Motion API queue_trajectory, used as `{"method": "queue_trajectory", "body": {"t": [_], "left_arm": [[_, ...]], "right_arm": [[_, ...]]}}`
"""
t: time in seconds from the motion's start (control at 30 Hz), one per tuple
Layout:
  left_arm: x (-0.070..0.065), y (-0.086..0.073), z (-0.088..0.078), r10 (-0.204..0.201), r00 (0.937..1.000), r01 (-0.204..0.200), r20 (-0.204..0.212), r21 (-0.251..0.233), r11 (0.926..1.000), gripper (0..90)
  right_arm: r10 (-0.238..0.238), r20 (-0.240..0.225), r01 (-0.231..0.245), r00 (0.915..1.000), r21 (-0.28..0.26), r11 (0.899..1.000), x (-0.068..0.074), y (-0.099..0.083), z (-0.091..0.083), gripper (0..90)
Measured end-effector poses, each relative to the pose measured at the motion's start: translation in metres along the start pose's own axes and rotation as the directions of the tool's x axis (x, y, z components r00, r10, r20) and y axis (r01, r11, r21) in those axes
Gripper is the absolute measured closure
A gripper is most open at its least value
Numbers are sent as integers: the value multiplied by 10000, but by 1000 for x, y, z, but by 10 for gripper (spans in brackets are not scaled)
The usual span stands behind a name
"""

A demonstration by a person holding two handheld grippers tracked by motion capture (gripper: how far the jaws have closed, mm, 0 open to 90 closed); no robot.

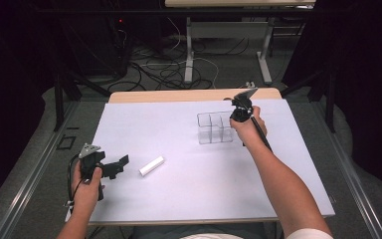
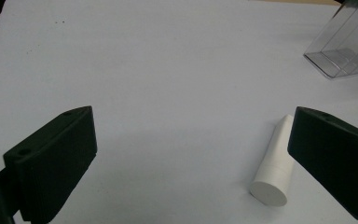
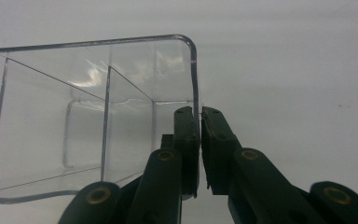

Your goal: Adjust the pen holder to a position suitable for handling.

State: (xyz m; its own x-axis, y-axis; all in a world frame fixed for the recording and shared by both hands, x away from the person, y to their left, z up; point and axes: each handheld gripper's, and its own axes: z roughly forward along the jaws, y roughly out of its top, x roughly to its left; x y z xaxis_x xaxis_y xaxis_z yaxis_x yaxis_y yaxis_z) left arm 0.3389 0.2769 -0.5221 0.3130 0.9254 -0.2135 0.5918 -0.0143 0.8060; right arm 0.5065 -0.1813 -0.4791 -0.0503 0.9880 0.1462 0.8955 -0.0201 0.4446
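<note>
A clear plastic organizer box (image 1: pixel 214 128) with inner dividers stands on the white table sheet (image 1: pixel 189 189), right of centre. My right gripper (image 1: pixel 238 113) is shut on the box's right wall (image 3: pixel 196 84), one jaw inside and one outside. A short white cylinder (image 1: pixel 151 166) lies on the sheet to the lower left. My left gripper (image 1: pixel 122 164) is open, a short way left of the cylinder. In the left gripper view the cylinder (image 2: pixel 274 168) lies just inside the right jaw, and the box (image 2: pixel 342 46) shows far off at the upper right.
The sheet covers a wooden table whose far edge (image 1: pixel 179 95) shows bare wood. Beyond it are floor cables (image 1: pixel 169 69) and the legs of another table (image 1: pixel 189 50). Metal rails (image 1: pixel 25 184) run along both sides of the table.
</note>
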Motion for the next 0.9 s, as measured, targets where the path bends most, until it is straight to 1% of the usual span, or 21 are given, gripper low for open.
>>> {"method": "queue_trajectory", "body": {"t": [0.07,0.1,0.13,0.17,0.2,0.23,0.27,0.33,0.5,0.63,0.67,0.7,0.8,0.9], "left_arm": [[0,0,0,-5,10000,5,-5,-1,10000,12],[0,0,0,-3,10000,3,-4,0,10000,12],[0,0,0,0,10000,0,-4,-7,10000,12],[0,0,0,-7,10000,7,-4,-13,10000,12],[0,0,0,-3,10000,3,-6,-9,10000,12],[0,0,0,-6,10000,6,-15,-4,10000,12],[0,0,0,-6,10000,6,-23,-6,10000,12],[0,0,0,-6,10000,6,-13,8,10000,12],[-1,0,0,17,10000,-17,-11,42,10000,12],[-1,0,0,3,10000,-3,-28,59,10000,12],[-1,0,0,17,10000,-16,-43,47,10000,12],[-1,0,0,12,10000,-12,-42,36,10000,12],[-1,0,0,4,10000,-3,-42,21,10000,12],[-1,0,1,13,10000,-13,-43,51,10000,12]], "right_arm": [[7,-13,-7,10000,101,9999,-1,-3,-2,853],[-62,-1,62,10000,157,9999,-1,-4,-4,853],[-101,-90,103,9999,195,9998,-2,-6,-5,853],[-199,-29,200,9998,254,9995,-4,-9,-7,853],[-54,-120,56,9999,210,9998,-3,-11,-8,853],[-266,-68,267,9996,221,9994,-5,-14,-9,854],[-340,-148,343,9993,188,9992,-6,-17,-11,853],[-295,-214,298,9993,178,9994,-7,-22,-14,854],[-574,-328,581,9978,193,9981,-10,-35,-20,853],[-635,-428,646,9971,246,9976,-9,-42,-24,853],[-586,-436,599,9973,280,9978,-9,-43,-25,852],[-647,-459,661,9968,282,9974,-10,-44,-25,851],[-600,-584,618,9965,303,9976,-11,-49,-27,848],[-555,-636,570,9964,211,9982,-12,-52,-27,846]]}}
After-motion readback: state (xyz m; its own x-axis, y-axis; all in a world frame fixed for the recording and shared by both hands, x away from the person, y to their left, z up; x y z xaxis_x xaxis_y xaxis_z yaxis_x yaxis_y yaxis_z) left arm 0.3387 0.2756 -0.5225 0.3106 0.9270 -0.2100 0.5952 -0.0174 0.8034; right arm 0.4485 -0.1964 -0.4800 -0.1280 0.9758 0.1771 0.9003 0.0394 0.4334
